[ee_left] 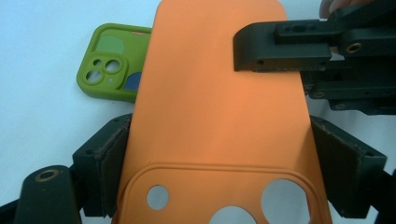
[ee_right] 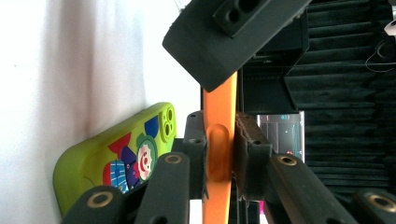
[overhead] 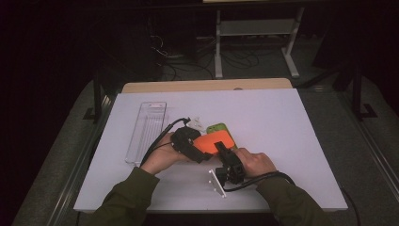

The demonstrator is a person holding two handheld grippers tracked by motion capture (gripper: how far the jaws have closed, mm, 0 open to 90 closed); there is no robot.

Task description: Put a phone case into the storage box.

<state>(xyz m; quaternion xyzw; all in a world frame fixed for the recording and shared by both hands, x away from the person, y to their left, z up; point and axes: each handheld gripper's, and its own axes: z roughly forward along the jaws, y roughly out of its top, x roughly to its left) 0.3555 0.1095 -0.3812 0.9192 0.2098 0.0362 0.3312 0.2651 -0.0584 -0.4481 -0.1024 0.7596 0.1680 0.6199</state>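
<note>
Dark, dim room. White rectangular tabletop (overhead: 282,141) at frame centre, pale wooden board edge (overhead: 207,86) behind it. White metal-framed stand (overhead: 256,33) at upper centre, black cables (overhead: 188,61) tangled on grey floor (overhead: 324,117).

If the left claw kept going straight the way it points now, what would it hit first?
Probably the right claw, which crosses the far part of the orange phone case that the left claw grips by its edges. The green phone case sits off to the side.
</note>
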